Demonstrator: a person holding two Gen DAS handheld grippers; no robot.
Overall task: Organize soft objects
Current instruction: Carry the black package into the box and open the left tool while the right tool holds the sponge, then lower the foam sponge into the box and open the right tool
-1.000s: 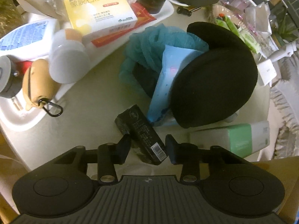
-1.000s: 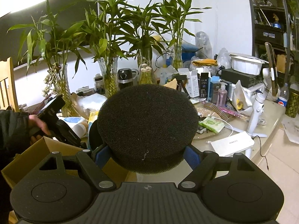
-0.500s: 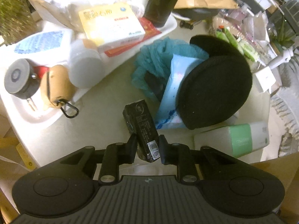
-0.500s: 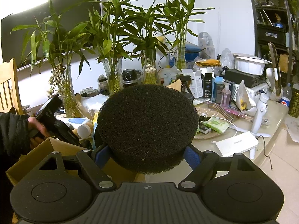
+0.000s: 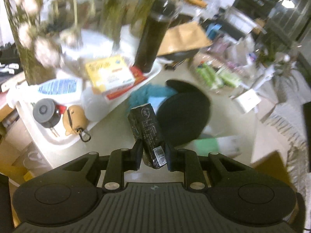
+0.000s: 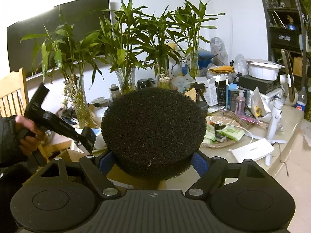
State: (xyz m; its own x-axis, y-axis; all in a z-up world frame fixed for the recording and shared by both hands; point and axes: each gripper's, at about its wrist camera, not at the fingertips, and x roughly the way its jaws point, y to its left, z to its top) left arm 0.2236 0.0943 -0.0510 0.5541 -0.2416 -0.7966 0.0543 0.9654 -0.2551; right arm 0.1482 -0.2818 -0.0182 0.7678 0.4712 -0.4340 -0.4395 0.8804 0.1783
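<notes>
Up comes the black packet [image 5: 148, 134], which a second ago still lay on the table [image 5: 114, 128] between wide jaws; now my left gripper [image 5: 153, 155] is clamped on its lower end and it hangs clear of the tabletop, tilted, barcode end nearest me. My right gripper [image 6: 153, 155] has barely shifted and keeps its blue pads squeezed on the round black sponge [image 6: 153, 136], which fills the middle of that view.

Past the packet, in the blurred left view, a flat black foam disc [image 5: 182, 114] lies on the table, with a teal mesh puff [image 5: 149, 95] just behind it and a green-and-white tissue pack [image 5: 215, 145] beside it on the right. Left of those, a white tray [image 5: 58, 139] carries a tan keyring toy [image 5: 74, 119], a white bottle and a yellow box [image 5: 108, 73]. Farther back stands a dark bottle [image 5: 151, 38].

In the right view, my left hand [image 6: 29, 134] shows at the left edge, gripping its tool. Behind the sponge stand bamboo stalks [image 6: 124, 44] in glass vases against the wall.
</notes>
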